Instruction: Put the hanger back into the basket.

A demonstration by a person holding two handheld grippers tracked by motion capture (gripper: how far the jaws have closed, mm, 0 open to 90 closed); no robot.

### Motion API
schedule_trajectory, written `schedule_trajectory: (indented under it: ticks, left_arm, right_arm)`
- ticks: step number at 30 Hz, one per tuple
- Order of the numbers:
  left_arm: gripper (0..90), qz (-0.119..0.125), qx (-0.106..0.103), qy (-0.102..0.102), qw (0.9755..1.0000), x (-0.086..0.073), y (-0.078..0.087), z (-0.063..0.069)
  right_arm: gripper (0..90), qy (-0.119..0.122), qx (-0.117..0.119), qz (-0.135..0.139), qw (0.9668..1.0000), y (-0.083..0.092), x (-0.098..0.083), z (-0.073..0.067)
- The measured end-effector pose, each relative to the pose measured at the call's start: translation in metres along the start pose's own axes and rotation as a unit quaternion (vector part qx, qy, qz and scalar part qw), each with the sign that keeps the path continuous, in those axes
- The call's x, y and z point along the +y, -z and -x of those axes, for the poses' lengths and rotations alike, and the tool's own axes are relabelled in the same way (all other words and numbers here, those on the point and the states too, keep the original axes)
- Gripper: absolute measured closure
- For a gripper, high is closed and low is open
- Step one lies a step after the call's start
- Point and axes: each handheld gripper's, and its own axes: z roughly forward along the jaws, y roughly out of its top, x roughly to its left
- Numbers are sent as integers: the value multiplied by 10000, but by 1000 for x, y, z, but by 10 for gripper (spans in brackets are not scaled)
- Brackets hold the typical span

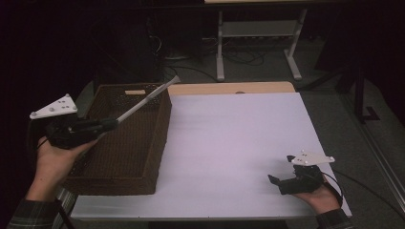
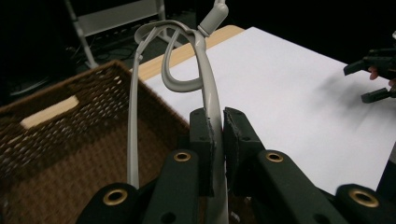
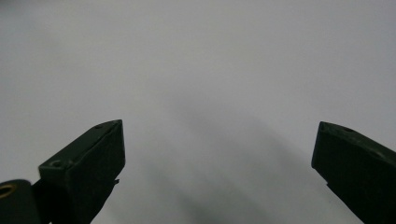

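Overhead, the left gripper clamped a grey utensil that read as a plain rod above the wicker basket, its long axis slanting up and away toward the basket's far right corner. Only the left gripper view resolved its looped grey wire head, jaws pinching the handle. The right gripper hung with jaws spread, empty, over the white table sheet.

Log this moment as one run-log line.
left gripper: shut on grey tool, over wicker basket | right gripper: open, empty, over white table
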Motion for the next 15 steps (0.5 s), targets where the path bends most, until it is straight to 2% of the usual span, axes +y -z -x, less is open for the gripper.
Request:
schedule_trajectory:
  ticks: [8, 15]
  left_arm:
    - [831, -22, 234, 172, 9996, -17, 22, -11]
    - [831, -172, 282, 277, 9991, -28, 22, -16]
  right_arm:
    - [23, -10, -30, -8, 10000, -1, 0, 1]
    - [23, -13, -35, -10, 10000, -2, 0, 1]
